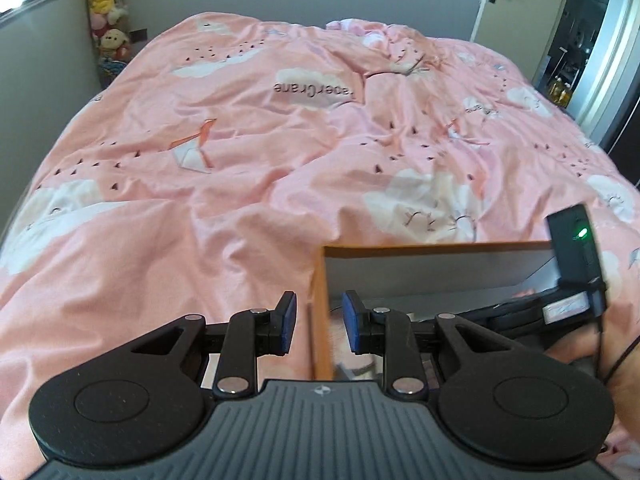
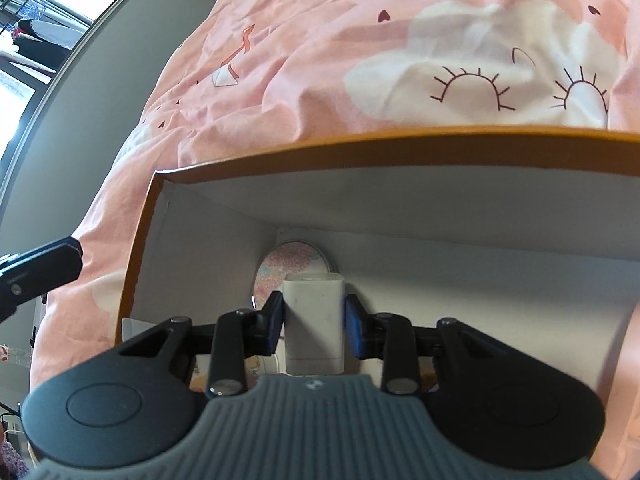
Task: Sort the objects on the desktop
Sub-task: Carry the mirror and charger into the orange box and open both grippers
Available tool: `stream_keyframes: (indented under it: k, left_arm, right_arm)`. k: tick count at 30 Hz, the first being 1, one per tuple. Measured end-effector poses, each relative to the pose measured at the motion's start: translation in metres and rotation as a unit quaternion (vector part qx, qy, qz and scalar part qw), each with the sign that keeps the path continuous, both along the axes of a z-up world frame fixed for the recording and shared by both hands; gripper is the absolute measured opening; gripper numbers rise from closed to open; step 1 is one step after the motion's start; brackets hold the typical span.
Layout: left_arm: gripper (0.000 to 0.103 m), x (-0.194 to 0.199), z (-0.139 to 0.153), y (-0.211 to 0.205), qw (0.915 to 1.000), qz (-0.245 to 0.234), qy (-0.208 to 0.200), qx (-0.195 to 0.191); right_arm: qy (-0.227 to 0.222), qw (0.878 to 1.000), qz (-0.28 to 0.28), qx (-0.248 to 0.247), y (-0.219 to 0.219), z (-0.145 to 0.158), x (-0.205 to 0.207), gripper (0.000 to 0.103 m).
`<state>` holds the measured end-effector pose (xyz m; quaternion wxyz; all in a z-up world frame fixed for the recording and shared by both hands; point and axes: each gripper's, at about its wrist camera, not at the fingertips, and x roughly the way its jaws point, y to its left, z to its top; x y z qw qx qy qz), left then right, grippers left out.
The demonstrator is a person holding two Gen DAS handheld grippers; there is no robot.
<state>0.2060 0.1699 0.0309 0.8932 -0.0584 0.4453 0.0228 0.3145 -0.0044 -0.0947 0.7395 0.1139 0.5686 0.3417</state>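
White plastic rectangular charger block [image 2: 314,322] is pinched between the blue pads of the right tongs [image 2: 314,326], held inside the orange-rimmed cardboard box with white inner walls [image 2: 360,152]. Behind the block, a round pink-patterned disc [image 2: 286,262] leans in the box's far corner. Other contents lower down are too hidden to identify. Left tongs [image 1: 320,322] are spread with nothing between the pads, straddling the box's left wall [image 1: 320,320]. Box sits on the pink cloud-print duvet [image 1: 240,140] covering the bed. Stuffed toys [image 1: 108,4] stacked in the room's far corner.
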Motion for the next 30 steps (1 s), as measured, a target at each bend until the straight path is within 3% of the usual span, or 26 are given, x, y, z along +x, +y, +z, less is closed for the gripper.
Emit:
stream_keyframes:
  k: [9,23,30]
  left_arm:
    - [0.029,-0.009,-0.018,0.009,0.9996,0.008,0.017,-0.02]
    - [0.029,-0.019,-0.025,0.019,0.9991,0.013,0.026,-0.032]
    - [0.029,-0.038,-0.009,0.015,0.9993,0.014,-0.001,-0.034]
  right_arm:
    - [-0.018,1.0,-0.006,-0.007,0.02,0.021,-0.003,0.034]
    - [0.002,0.999,-0.034,-0.003,0.045,0.019,0.004,0.037]
    - [-0.045,0.999,-0.013,0.001,0.03,0.047,-0.013,0.037]
